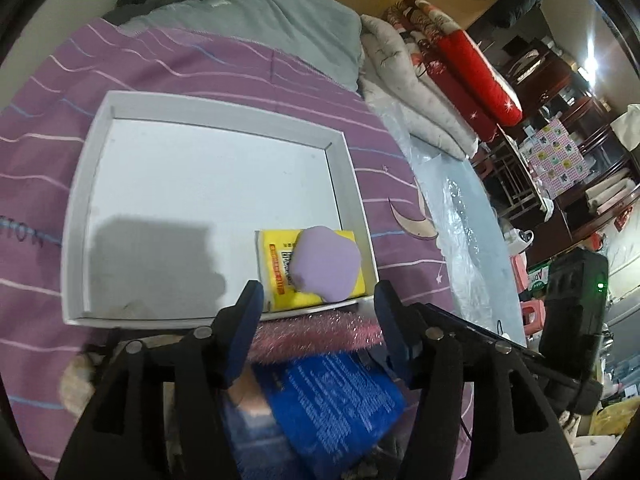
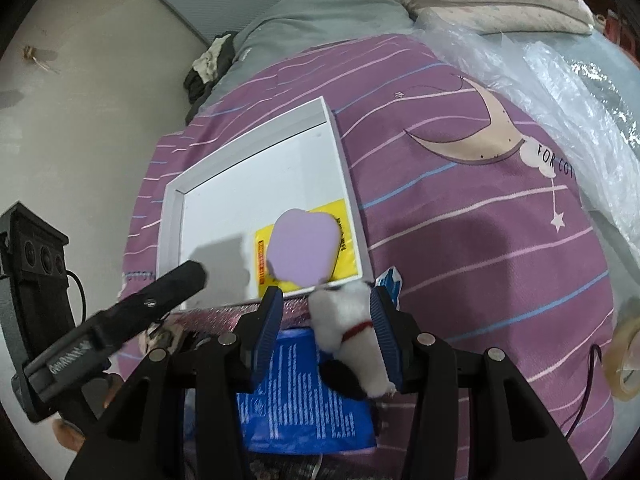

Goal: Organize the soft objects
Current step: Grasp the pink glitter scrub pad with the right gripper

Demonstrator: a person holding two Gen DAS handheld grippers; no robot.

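Observation:
A white shallow box (image 1: 348,168) (image 2: 344,168) lies on the purple striped bedspread. In its near right corner a lilac puff (image 1: 324,264) (image 2: 302,246) rests on a yellow packet (image 1: 276,264) (image 2: 340,216). My left gripper (image 1: 318,308) is open and empty, just before the box's near rim, above a pink glittery sponge (image 1: 316,334) and a blue packet (image 1: 340,404) (image 2: 304,400). My right gripper (image 2: 324,320) is open around a white plush toy (image 2: 348,320) with a red collar, which lies against the right finger (image 2: 384,336).
A grey pillow (image 1: 280,28) and folded quilts (image 1: 420,92) lie beyond the box. Clear plastic sheeting (image 1: 460,216) (image 2: 568,92) covers the bed's right side. A tape roll (image 2: 624,360) sits at right. The left gripper's body (image 2: 120,320) shows in the right wrist view.

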